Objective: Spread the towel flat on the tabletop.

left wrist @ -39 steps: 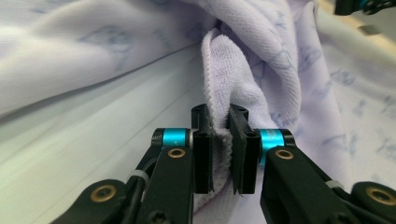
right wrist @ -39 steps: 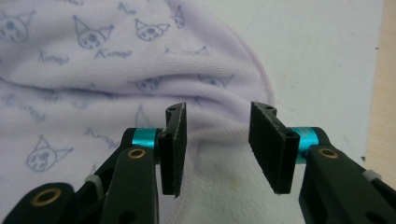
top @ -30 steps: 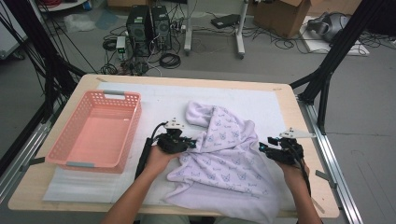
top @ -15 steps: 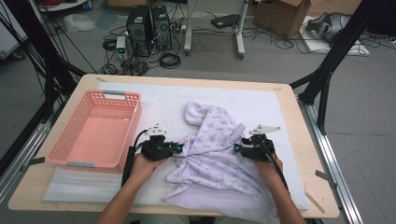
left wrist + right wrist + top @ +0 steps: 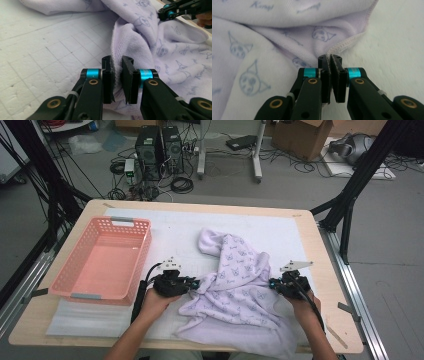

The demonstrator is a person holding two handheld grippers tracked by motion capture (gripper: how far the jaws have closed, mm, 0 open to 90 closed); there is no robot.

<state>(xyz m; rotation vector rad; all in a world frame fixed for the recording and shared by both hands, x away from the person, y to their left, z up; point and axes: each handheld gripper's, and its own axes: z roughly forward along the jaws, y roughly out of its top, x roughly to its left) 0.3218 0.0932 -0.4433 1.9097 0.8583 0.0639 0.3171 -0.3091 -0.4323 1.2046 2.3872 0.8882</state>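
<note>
A lilac towel (image 5: pixel 235 275) printed with small cartoon faces lies crumpled on the white foam mat (image 5: pixel 170 230). My left gripper (image 5: pixel 196 283) is at its left edge. In the left gripper view a thick fold of the towel (image 5: pixel 140 37) fills the gap between the jaws of this gripper (image 5: pixel 117 67); the jaws have just been easing apart a little and still press on the cloth. My right gripper (image 5: pixel 272 283) is at the towel's right edge. In the right gripper view this gripper (image 5: pixel 330 62) has just closed and pinches the stitched hem of the towel (image 5: pixel 274 45).
A pink plastic basket (image 5: pixel 141 255) with nothing in it stands on the left of the mat. The towel's near part hangs over the front edge of the wooden table (image 5: pixel 320 270). The right gripper (image 5: pixel 165 12) appears at the top right of the left gripper view.
The right gripper went left onto the towel's right edge, shut on the hem, then drew back slightly right. The left hand shifted a little left and nearer, keeping its fold.
</note>
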